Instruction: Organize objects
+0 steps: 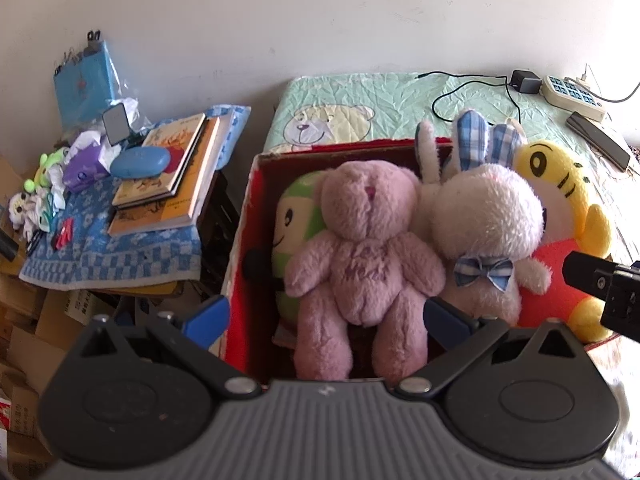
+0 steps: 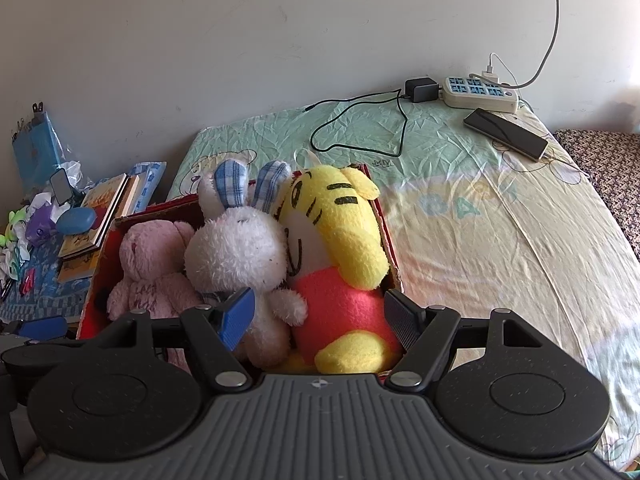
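Box (image 1: 256, 184) holds pink bear (image 1: 368, 248), white rabbit (image 1: 484, 224), yellow tiger (image 1: 560, 216).

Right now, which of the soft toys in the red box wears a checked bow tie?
The white rabbit, between the pink bear and the yellow tiger. Only it has a blue checked bow at the neck and matching checked ears.
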Available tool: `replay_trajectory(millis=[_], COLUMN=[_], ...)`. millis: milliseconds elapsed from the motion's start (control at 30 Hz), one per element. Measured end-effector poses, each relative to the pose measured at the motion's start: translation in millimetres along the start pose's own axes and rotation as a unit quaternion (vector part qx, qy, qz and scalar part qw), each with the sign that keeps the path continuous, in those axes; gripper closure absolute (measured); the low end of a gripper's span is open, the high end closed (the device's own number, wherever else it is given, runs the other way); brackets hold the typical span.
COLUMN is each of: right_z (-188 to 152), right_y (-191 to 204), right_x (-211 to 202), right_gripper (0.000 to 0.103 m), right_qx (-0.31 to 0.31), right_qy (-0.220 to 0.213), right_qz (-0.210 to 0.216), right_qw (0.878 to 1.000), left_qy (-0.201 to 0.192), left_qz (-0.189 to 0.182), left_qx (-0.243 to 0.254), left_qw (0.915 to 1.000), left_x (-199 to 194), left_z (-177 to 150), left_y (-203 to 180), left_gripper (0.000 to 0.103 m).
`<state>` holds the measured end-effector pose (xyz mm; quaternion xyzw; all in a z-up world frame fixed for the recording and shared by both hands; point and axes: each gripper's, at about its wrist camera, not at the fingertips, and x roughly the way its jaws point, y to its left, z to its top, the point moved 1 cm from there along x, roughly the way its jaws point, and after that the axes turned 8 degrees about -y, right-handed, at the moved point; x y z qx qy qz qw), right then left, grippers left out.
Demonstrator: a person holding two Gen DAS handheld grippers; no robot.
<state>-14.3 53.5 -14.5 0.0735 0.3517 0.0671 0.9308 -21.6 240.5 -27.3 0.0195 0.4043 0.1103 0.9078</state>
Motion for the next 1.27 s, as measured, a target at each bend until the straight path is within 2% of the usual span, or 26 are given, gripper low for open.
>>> replay_trajectory(millis=[667,833,933,1267], right_z=[-2.3,-3.3,-3.8,-4.0], right_y=[-2.8,-3.3,-3.0,-2.1], right_x=[6.7,5.7,4.7,3.1], right_gripper=[0.029,0.029,0.029,0.029], right_qx=[0.004,0.005,0.005,0.007], right_qy=[-0.005,-0.006,-0.007,-0.014], right_qz=[0.007,0.005,0.004,0.002], right_qw=[1.000,1.000,1.000,1.000], left_qy=[-0.008,-0.011,-0.008,-0.015], left_qz=[-0.005,-0.011,-0.029,-0.018], left_qx=[0.006,0.010,0.004,0.006], left_qw=[0.9999,0.9998,0.9995,0.9997], left_x=[1.5,2.1,3.0,1.4], left_z=[-2.2,-2.7,-2.4,-2.0], left_y=[-5.5,-7.5,-6.7,-8.0], left_gripper=[0.000,0.000,0.000,0.000])
